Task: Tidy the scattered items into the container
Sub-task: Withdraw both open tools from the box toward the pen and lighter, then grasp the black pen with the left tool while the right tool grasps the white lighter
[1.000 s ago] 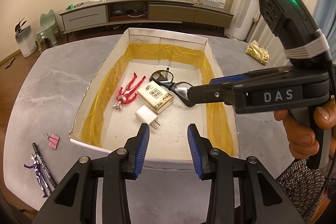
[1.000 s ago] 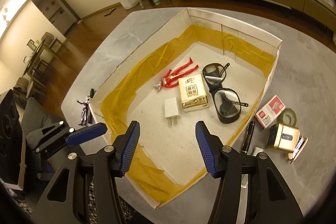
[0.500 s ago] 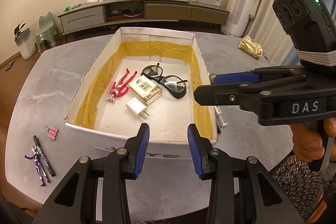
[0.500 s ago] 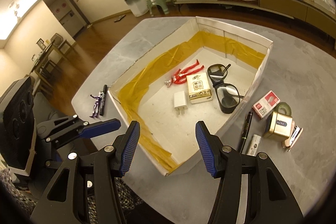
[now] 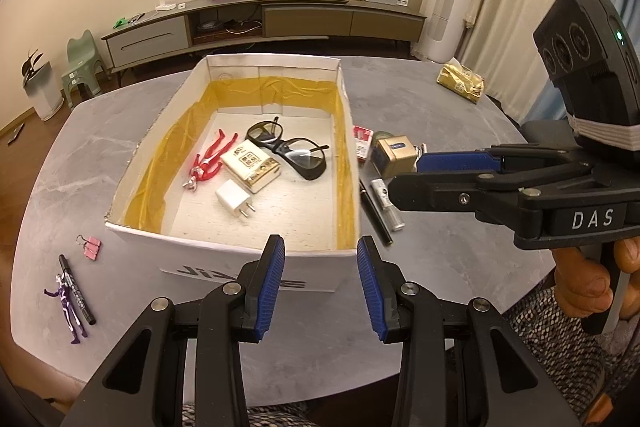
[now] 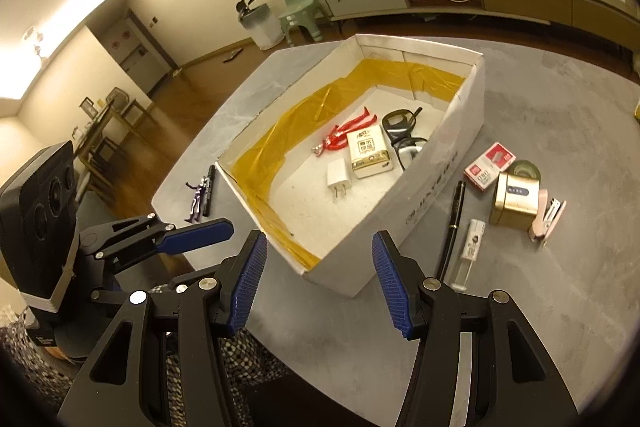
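A white cardboard box (image 5: 244, 259) (image 6: 436, 187) lined with yellow tape sits mid-table. Inside lie a red figure (image 5: 210, 163), a tissue pack (image 5: 252, 165), black glasses (image 5: 292, 151) and a white charger (image 5: 236, 199). Left of the box lie pink clips (image 5: 91, 247), a black marker (image 5: 76, 283) and a purple figure (image 5: 67, 303). On its right are a red-white packet (image 6: 488, 171), a gold tin (image 6: 516, 201), a tape roll (image 6: 524, 169), a pen (image 6: 452, 223), a white tube (image 6: 470, 247) and a pink stapler (image 6: 548, 213). My left gripper (image 5: 320, 287) and right gripper (image 6: 318, 277) hover open and empty before the box's near wall.
A grey marble table (image 5: 420, 259) carries everything; its near edge lies just below both grippers. A gold foil packet (image 5: 460, 83) rests at the far right. A hand (image 5: 588, 279) grips the right tool. A low TV cabinet (image 5: 264, 23) and a green stool (image 5: 82, 63) stand behind.
Both grippers have drawn back toward the table's near edge and risen, so the box looks smaller. The right gripper, which reached over the box by the glasses, now stays outside it.
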`<state>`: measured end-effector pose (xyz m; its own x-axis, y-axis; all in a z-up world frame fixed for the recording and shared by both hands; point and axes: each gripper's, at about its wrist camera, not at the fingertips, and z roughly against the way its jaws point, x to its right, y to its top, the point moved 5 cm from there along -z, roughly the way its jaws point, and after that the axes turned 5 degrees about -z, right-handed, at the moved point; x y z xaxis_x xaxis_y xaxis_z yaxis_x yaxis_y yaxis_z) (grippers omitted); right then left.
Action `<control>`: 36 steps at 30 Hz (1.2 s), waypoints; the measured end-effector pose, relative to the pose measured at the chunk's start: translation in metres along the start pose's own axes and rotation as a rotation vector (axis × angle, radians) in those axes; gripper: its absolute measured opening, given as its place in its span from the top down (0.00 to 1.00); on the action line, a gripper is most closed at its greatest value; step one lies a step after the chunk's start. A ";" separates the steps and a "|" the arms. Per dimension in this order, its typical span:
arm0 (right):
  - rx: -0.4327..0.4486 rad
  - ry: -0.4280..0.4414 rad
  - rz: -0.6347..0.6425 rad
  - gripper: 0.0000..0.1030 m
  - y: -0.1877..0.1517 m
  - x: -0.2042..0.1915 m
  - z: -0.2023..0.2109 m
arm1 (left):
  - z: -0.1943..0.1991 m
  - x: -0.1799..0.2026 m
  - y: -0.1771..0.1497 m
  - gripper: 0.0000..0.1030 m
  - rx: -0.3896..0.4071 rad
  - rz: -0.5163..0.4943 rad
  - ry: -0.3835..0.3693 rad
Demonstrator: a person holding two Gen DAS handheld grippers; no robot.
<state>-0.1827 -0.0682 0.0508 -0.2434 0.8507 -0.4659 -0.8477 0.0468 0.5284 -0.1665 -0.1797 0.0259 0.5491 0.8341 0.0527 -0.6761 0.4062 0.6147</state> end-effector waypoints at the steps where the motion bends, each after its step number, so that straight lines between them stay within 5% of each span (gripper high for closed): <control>1: 0.005 0.002 0.002 0.43 -0.003 0.002 0.002 | 0.000 0.002 -0.001 0.62 -0.001 0.000 -0.001; 21: 0.049 0.027 -0.123 0.43 -0.035 0.074 0.015 | -0.033 0.058 -0.007 0.62 -0.057 -0.034 -0.052; 36: 0.057 -0.119 -0.255 0.43 -0.035 0.142 0.014 | -0.103 0.112 0.004 0.62 -0.096 -0.064 -0.133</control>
<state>-0.1804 0.0587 -0.0240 0.0339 0.8632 -0.5037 -0.8457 0.2933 0.4458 -0.1578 -0.0463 -0.0467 0.6485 0.7511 0.1238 -0.6781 0.4961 0.5423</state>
